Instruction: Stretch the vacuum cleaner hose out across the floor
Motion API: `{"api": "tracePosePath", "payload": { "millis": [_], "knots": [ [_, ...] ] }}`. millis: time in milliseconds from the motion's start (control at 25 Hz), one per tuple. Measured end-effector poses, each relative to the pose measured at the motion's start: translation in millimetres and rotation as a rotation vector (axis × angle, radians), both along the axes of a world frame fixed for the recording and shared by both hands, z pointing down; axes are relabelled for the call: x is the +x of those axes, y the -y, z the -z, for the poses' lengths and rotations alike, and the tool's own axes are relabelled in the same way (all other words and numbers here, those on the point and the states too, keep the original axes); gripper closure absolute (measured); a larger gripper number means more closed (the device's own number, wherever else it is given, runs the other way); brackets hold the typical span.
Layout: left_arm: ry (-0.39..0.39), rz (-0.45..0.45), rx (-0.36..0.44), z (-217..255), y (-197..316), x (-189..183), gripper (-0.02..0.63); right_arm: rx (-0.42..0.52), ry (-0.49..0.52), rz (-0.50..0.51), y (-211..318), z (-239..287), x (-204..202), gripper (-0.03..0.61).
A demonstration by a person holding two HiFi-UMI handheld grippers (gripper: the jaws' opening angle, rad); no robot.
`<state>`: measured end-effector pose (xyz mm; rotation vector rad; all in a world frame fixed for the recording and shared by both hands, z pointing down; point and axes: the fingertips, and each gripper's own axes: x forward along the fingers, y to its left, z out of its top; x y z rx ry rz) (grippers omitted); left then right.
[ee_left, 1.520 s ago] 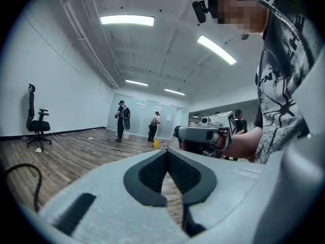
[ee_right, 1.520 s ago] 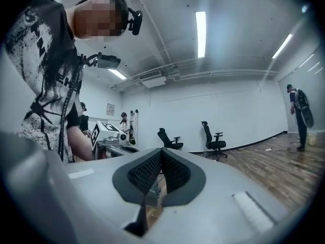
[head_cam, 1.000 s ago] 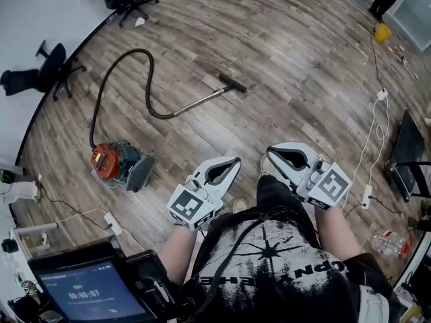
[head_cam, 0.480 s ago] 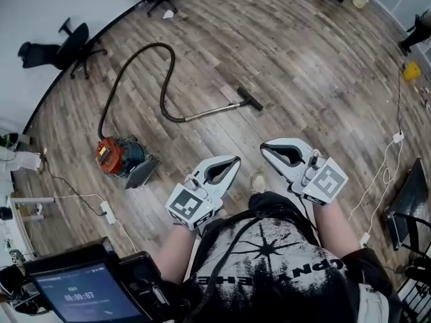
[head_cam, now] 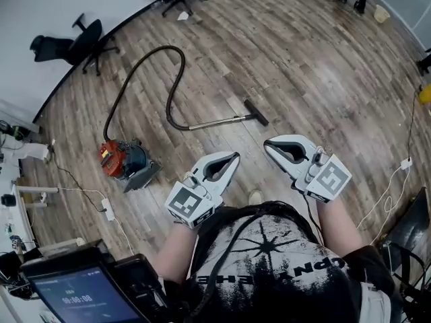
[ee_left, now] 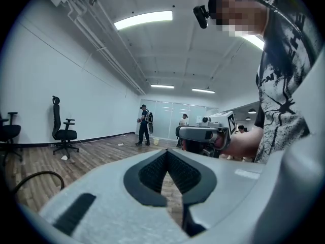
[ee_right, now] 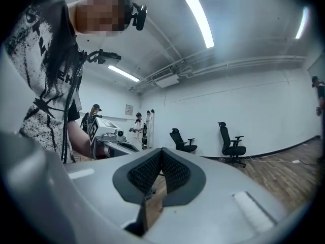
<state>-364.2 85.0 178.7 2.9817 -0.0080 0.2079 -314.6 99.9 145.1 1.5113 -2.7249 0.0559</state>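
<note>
I am standing on a pale brown wood-plank floor (head_cam: 303, 66), holding both tongs level at waist height. The white left gripper (head_cam: 235, 156) has its jaws pressed together on nothing, and so does the white right gripper (head_cam: 268, 143). Each gripper view shows the dark ribbed pads meeting at the tips, with only the room behind them.

The ribbed black vacuum cleaner hose (head_cam: 172, 47) lies well apart from both grippers, towards the floor's far left edge. It leaves a squat red and dark grey canister vacuum (head_cam: 124, 160), arches up in a tall narrow loop and comes back down to a straight, shiny metal wand (head_cam: 219, 121). The wand ends in a flat black floor nozzle (head_cam: 256, 112).

I judge the pull has not begun. To do it well, I would walk to the wand, spread one gripper's jaws and pinch the rigid tube near where the hose joins it. The hose looks soft and corrugated, so it may slip or kink in a grip. Then I would draw it low and slowly away from the canister, which may well roll after me.
</note>
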Motion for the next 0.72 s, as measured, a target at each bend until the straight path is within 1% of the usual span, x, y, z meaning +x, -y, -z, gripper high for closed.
{"api": "tracePosePath", "payload": {
  "millis": [200,400,600,720],
  "knots": [
    [0.006,0.026,0.01,-4,16,23,0.612,0.009,0.014,0.012,16,-4,27,0.571],
    [0.001,0.044,0.003,-8,40,36,0.612,0.003,0.019,0.029,41,-12,38,0.571],
    [0.006,0.045,-0.02,-15,82,41,0.612,-0.007,0.008,0.038,86,-12,39,0.571],
    [-0.006,0.024,-0.033,-14,116,50,0.612,-0.016,-0.011,0.017,120,-9,47,0.571]
  ]
}}
